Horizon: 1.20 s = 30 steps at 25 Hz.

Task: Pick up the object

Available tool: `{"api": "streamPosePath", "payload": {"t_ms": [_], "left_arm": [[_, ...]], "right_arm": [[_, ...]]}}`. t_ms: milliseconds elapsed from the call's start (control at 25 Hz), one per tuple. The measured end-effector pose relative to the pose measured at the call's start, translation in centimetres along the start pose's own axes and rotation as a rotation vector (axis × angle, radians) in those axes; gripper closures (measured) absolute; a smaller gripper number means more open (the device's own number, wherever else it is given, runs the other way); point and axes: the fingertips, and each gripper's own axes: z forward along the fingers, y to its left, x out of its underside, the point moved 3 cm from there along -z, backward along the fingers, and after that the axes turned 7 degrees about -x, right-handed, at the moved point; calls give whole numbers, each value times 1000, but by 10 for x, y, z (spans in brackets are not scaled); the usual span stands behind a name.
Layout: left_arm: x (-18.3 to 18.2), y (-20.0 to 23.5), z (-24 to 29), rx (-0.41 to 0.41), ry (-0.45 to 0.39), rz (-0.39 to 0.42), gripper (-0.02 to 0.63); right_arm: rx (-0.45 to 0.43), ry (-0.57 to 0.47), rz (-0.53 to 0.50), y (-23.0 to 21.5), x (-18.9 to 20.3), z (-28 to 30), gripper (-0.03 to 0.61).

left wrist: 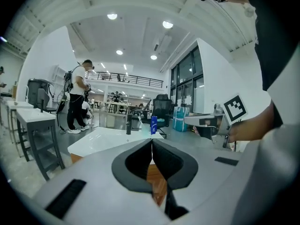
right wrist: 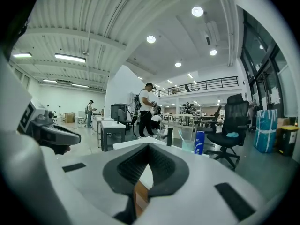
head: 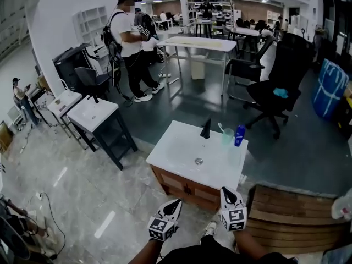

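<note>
A white sink counter point(head: 181, 147) on a wooden cabinet stands in front of me. At its far edge are a black faucet point(head: 205, 128), a clear cup point(head: 227, 137) with a toothbrush in it, and a blue bottle point(head: 239, 135). Both grippers hover short of the counter's near edge, well apart from these things. My left gripper point(head: 174, 204) is shut and holds nothing; in its own view the jaws point(left wrist: 151, 142) meet, with the blue bottle point(left wrist: 153, 124) far ahead. My right gripper point(head: 227, 193) is shut and empty too point(right wrist: 148, 146), with the bottle point(right wrist: 199, 142) beyond it.
A wooden platform point(head: 291, 210) lies on the floor at my right. A black office chair point(head: 278, 89) stands behind the counter. A second white-topped stand point(head: 96, 117) is at the left. A person point(head: 129, 43) stands by a white table point(head: 201, 44) farther back.
</note>
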Motion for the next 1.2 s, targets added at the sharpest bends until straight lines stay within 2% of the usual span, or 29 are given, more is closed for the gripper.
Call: {"api": "streamPosePath", "payload": {"t_ms": [600,880,1200], "left_arm": [[-53,-3,154,69,-10,50,593],[-67,-5,198,90,-18,57,592],[-78,10,229,159,-33,53,592]], "right_arm": [[47,34,34,-118,-2,64,560],[60,44,20,-153,-5,81,560],[170,89,42,-176,4,90,560]]}}
